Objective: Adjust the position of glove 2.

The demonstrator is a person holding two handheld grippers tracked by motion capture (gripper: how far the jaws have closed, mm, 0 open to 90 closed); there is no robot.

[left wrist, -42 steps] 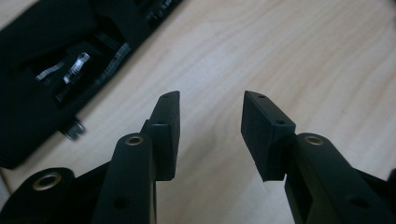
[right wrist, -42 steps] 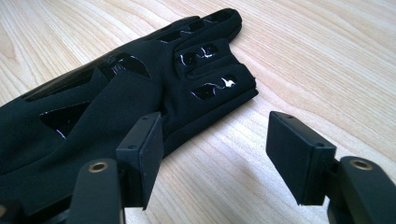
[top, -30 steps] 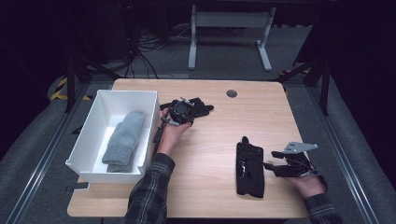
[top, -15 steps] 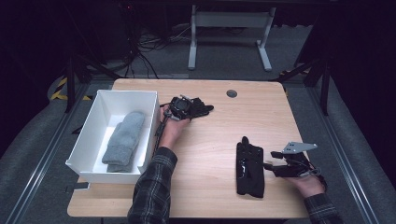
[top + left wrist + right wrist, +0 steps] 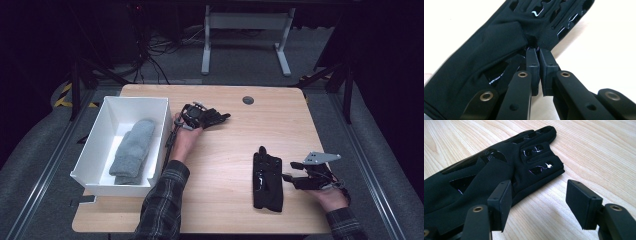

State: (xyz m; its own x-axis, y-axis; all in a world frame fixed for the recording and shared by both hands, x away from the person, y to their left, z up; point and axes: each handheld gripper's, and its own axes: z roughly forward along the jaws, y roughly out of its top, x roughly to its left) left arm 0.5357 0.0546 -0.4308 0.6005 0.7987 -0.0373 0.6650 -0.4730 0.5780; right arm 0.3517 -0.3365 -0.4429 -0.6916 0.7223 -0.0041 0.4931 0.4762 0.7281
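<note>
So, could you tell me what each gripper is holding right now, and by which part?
The left gripper has just closed on a pinch of fabric at the palm of a black glove. The right gripper is open beside the other black glove, holding nothing.

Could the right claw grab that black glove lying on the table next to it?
Probably yes: the right claw is open, the glove lies just beside one jaw, and nothing stands between them.

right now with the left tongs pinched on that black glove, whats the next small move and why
Probably lift the left tongs a little and carry the black glove toward the white box. Their jaws have just closed on a fold of its fabric, and grey gloves already lie inside. The right tongs stand open beside the second black glove.
</note>
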